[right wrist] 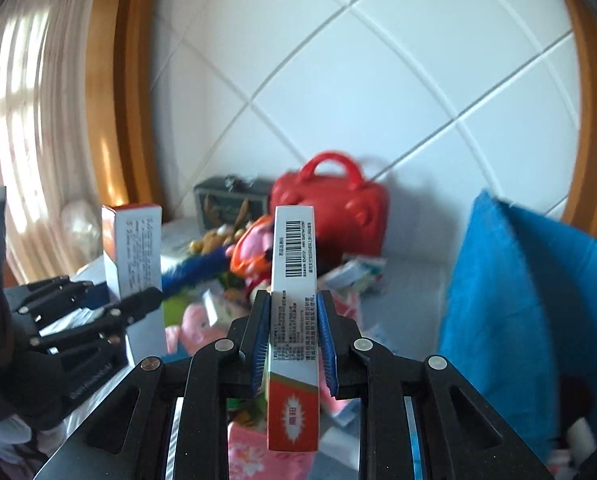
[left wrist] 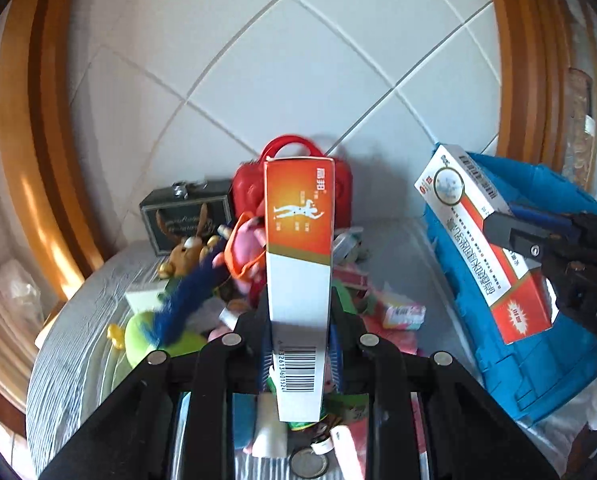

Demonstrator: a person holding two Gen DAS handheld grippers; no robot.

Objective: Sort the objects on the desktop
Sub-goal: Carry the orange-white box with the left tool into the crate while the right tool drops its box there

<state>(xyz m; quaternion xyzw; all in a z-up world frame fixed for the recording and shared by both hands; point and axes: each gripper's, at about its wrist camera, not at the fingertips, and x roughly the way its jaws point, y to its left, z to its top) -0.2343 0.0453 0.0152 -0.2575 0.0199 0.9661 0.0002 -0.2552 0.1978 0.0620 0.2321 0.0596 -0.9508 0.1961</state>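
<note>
With both boxes up off the clutter like this, my read is we're mid-carry, pick done and drop-off not yet made

left gripper (left wrist: 298, 332): clenched on the orange-and-white box (left wrist: 298, 240), which sticks out long-ways past the fingertips, barcode end nearest the camera

right gripper (right wrist: 292, 340): clamped on the red-and-white box (right wrist: 294, 280), blue pads (right wrist: 260, 336) pressing both narrow sides, red end toward the wrist

where the boxes are: both in the air above the table (left wrist: 78, 300), well apart from each other, neither touching anything but its own jaws

blue bin (left wrist: 538, 340): sits on the right side of the table, just beside the right gripper's box in the left wrist view, looks like the obvious place for cartons, though that's my guess

leftover pile: plush toys (left wrist: 242, 248), a red handbag (right wrist: 338, 204) against the tiled wall (right wrist: 378, 80), a dark framed box (left wrist: 186, 216), small packets scattered around, all unsorted

step in hand: carrying two medicine-type boxes toward wherever they belong

next move: swing each box over the bin's open top, keep them from knocking together, lower one at a time and only then let the jaws go

watch out: long boxes gripped near one end could tilt or slip if the hands turn quickly
</note>
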